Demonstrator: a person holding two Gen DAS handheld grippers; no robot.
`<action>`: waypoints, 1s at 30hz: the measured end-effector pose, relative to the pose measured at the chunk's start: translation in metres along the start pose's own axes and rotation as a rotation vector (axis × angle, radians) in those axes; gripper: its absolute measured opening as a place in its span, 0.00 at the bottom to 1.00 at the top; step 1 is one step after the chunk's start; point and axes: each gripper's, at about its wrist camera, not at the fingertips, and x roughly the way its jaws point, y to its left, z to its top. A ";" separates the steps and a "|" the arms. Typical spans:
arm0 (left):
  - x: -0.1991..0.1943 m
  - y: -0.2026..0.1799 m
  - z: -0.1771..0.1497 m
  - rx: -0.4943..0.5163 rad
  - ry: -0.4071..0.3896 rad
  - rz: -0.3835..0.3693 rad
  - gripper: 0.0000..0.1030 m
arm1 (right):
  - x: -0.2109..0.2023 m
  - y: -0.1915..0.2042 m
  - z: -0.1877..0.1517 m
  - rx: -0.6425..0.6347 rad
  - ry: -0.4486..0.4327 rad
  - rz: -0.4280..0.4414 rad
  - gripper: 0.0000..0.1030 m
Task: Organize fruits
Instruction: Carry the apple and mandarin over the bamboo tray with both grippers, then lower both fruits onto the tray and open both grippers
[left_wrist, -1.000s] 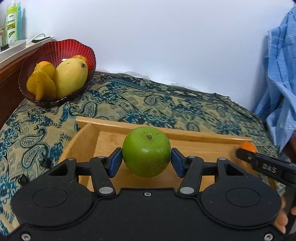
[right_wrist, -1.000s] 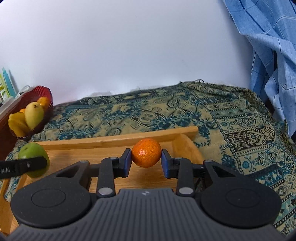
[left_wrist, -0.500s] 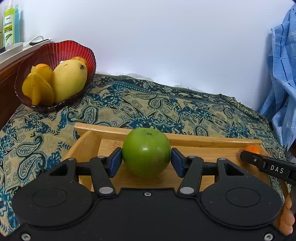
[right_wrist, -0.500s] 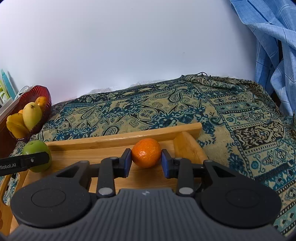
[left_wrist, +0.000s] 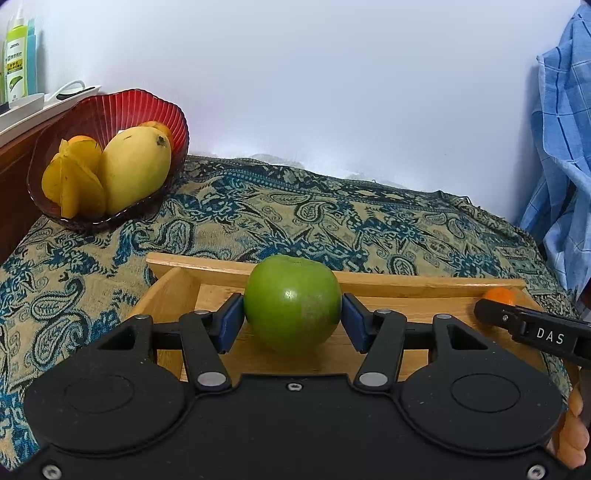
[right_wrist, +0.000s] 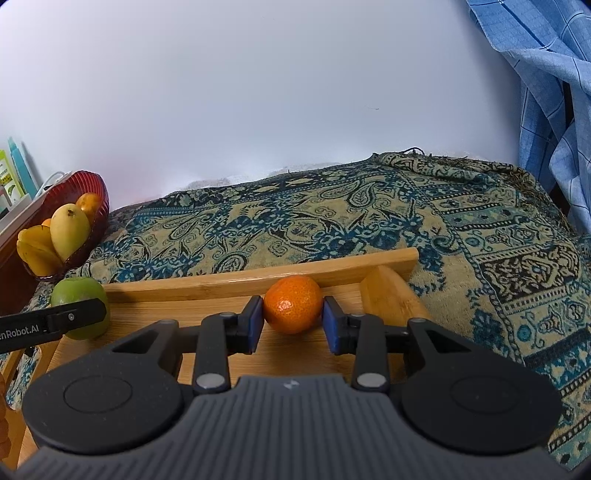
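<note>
the left gripper (left_wrist: 292, 322) pinches a green apple (left_wrist: 291, 302) between its blue pads, low over the wooden tray (left_wrist: 406, 286). the right gripper (right_wrist: 292, 323) is opening; its pads stand just off the orange (right_wrist: 293, 304), which sits in the tray by the far rim. beyond, on the paisley cloth (left_wrist: 295, 221), a red bowl (left_wrist: 110, 114) holds a mango (left_wrist: 135, 171) and starfruit (left_wrist: 72, 184).

Both views are bright w/ soft, even light, so you get no hard shadows. The white wall (left_wrist: 332, 92) glows pale blue-ish. A small shiny spot sits on the green apple (left_wrist: 291, 302) & on the orange (right_wrist: 292, 309). Everything looks sharp, no blur. Fisheye bends straight lines near the edges, & the corners go dark.
</note>
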 end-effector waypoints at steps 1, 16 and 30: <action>0.000 0.000 0.000 0.002 -0.001 0.001 0.53 | 0.000 0.000 0.000 -0.002 0.000 0.000 0.39; -0.002 -0.001 -0.001 0.017 0.001 0.012 0.54 | -0.002 -0.001 0.000 -0.018 0.004 -0.003 0.46; -0.021 -0.004 -0.009 0.053 -0.008 0.012 0.88 | -0.021 0.005 -0.002 -0.100 -0.003 -0.013 0.72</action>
